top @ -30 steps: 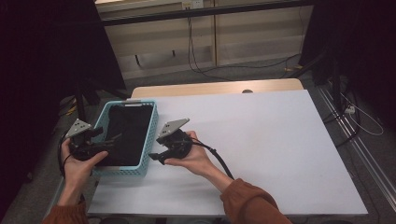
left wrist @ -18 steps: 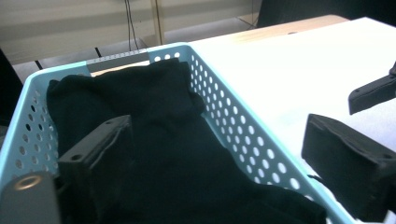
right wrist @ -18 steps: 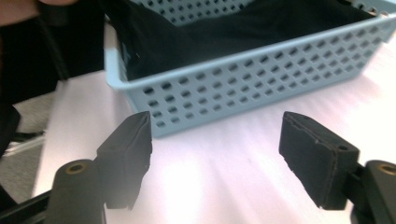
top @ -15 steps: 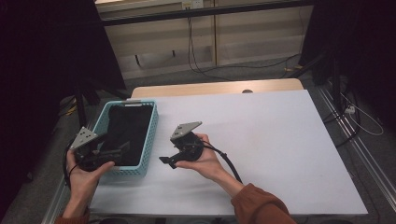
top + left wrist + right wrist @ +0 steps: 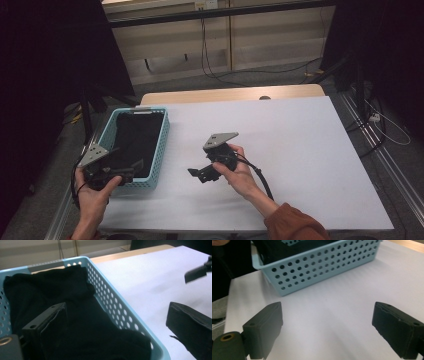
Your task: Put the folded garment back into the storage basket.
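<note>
Both grippers wide open, empty: left gripper [image 5: 131, 167] over black cloth [image 5: 132, 140] in perforated light-blue plastic basket [image 5: 161, 142], right gripper [image 5: 196, 174] at basket's 3 o'clock above white table [image 5: 300, 150].

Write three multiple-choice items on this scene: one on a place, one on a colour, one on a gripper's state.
1. Where does the black cloth lie?
A. on the bare table
B. in the basket
C. on the floor

2. What colour is the basket?
A. light blue
B. red
C. yellow

3. How does the right hand-held gripper stand?
A. shut on the cloth
B. shut on the basket rim
C. open, holding nothing

Key: 1 B, the left gripper view shows the cloth inside the perforated walls. 2 A, its walls are light blue. 3 C, the right gripper view shows its jaws wide apart over the white table.
</note>
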`<state>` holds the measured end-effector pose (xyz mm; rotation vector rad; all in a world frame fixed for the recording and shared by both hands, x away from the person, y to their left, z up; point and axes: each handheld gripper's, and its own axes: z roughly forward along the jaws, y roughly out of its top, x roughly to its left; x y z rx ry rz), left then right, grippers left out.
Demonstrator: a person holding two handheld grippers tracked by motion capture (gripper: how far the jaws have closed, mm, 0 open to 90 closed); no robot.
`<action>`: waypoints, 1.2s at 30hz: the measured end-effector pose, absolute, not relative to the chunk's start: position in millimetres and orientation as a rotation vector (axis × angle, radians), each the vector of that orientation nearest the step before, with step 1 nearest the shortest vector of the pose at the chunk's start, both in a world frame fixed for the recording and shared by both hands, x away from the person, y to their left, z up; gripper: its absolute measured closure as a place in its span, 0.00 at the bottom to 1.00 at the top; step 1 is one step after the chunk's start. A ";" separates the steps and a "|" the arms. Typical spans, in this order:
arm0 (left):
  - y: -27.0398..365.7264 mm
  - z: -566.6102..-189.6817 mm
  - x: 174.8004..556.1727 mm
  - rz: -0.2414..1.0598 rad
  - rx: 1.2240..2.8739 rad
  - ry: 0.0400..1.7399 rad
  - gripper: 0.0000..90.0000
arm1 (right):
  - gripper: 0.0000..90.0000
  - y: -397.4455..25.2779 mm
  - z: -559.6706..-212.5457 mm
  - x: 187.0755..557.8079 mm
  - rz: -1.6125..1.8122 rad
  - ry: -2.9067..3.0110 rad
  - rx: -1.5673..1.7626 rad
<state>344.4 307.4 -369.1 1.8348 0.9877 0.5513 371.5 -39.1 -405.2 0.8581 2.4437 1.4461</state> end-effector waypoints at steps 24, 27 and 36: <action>271.4 -391.7 317.9 0.502 1.820 0.922 0.05 | 0.09 -118.9 -423.3 332.8 1.248 2.334 0.999; 262.2 -395.7 317.5 0.476 1.839 0.917 0.04 | 0.09 -128.8 -426.2 328.2 1.237 2.312 1.016; 242.5 -391.5 320.5 0.459 1.864 0.872 0.04 | 0.10 -154.0 -425.2 313.6 1.207 2.254 1.054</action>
